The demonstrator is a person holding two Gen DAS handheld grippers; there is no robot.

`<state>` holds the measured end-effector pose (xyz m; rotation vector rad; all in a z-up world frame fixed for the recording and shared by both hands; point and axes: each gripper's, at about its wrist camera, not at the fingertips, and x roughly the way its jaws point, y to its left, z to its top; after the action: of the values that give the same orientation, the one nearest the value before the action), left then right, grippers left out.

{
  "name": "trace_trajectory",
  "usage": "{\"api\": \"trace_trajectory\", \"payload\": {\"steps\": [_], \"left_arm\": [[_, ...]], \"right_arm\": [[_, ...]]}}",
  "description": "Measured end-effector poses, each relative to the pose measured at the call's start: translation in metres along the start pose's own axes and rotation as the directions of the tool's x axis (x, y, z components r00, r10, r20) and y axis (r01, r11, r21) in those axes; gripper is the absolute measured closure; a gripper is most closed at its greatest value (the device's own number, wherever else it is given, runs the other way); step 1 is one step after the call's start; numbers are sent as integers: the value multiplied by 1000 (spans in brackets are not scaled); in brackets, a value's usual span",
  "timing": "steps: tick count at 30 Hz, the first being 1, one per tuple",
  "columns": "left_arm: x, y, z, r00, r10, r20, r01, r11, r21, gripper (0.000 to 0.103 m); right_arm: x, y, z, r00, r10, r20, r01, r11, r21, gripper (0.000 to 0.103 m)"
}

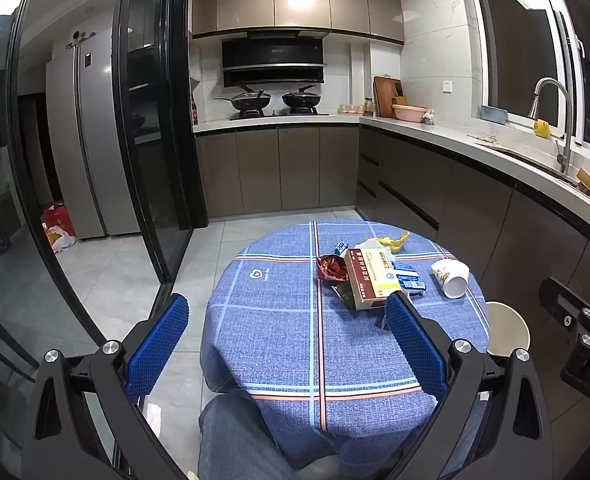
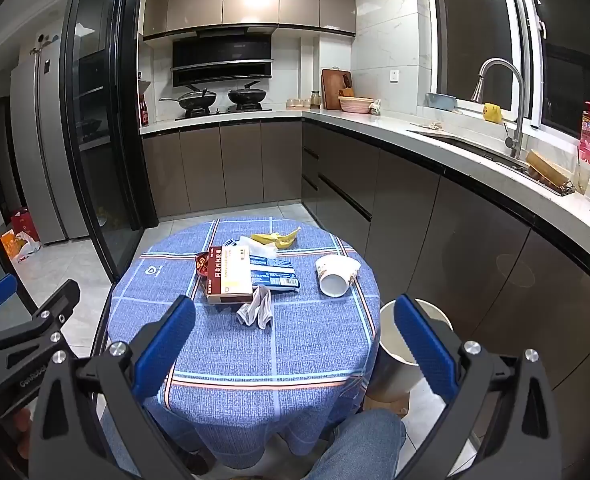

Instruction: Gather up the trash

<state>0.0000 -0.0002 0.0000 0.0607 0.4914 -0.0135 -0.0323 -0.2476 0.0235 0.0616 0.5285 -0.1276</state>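
**Start of trash pickup: both grippers empty above table**

Left gripper [image 1: 287, 344] released, holding nothing; right gripper [image 2: 295, 344] likewise spread and empty. Landmark: white cylindrical waste bin [image 2: 391, 360], on the floor beside the round table with blue plaid cloth [image 2: 223, 344]. Trash clusters mid-table, left of the bin: red-and-cream cardboard box [image 2: 231, 276], crumpled grey wrapper [image 2: 257, 310], tipped white paper cup [image 2: 337, 274], yellow banana peel [image 2: 277, 238]. All lie ahead of both grippers, untouched. Judgement: take the cup first, nearest the bin; pinch the rim gently.

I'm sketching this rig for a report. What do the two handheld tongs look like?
Both match: the left tongs and right tongs have black angular arms with triangular cut-outs and silver round bolts at the joints. The fingers carry blue pads with a fine dimpled grid texture. White lettering marks the black bodies, only partly readable. No cables show.
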Motion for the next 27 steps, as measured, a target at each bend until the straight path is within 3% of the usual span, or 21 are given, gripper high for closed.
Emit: {"api": "trace_trajectory", "payload": {"steps": [27], "left_arm": [[-7,1,3,1000,-8,5,8,1000,-5,8]], "right_arm": [[0,-1,3,1000,-4,4,4,1000,-8,3]]}}
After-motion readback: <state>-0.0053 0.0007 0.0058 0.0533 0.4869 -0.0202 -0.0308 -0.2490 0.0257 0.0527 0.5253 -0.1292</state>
